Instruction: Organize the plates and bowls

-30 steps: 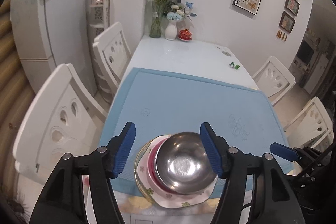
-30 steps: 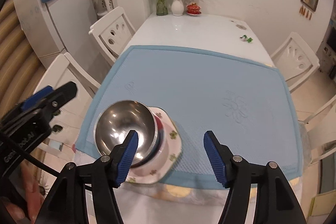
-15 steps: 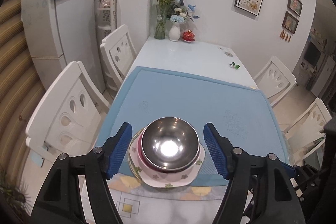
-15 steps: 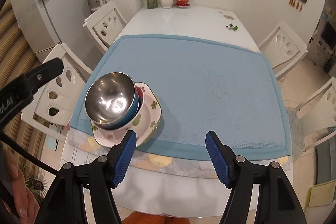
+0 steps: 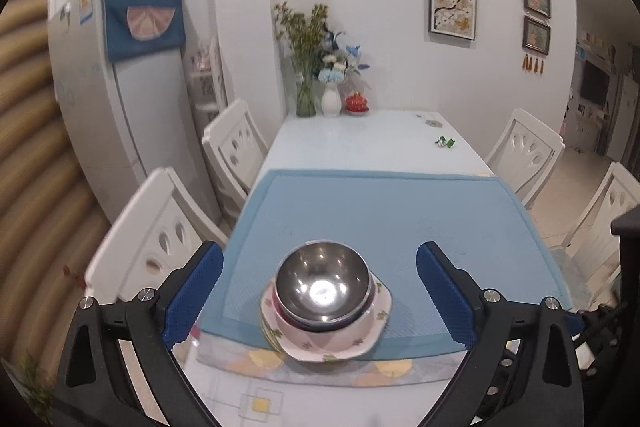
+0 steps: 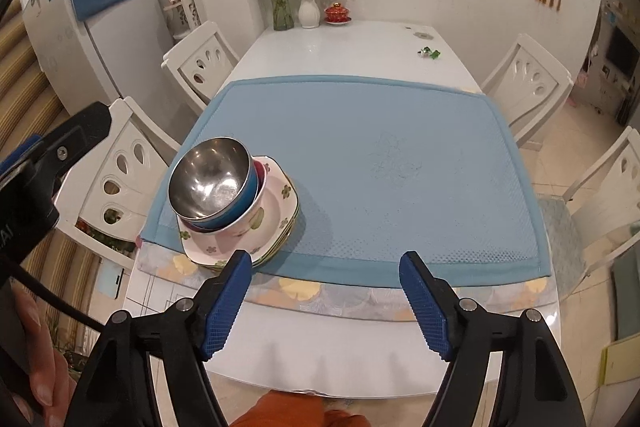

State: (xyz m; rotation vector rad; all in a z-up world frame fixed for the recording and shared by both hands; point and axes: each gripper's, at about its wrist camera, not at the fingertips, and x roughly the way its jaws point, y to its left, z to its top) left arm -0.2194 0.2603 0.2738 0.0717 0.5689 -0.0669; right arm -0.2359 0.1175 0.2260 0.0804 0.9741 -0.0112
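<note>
Both tools stand empty: the left tool has just been opening to its widest, with the stack framed between its pads in the view but untouched, and the right tool has also been opening, gaping over the near edge with nothing between its pads. Stacking looks finished, so this reads as the release and pull-away; little seems left beyond checking that the pile sits square.

Largest first: the white bench carries a blue mat over its near half. On the mat's near left corner rests the floral plate, with coloured bowls nested on it and the steel bowl on top, tilted slightly. White chairs flank the sides. Vases, a red lidded cup and a small green trinket sit well apart at the far end, blocking nothing.
</note>
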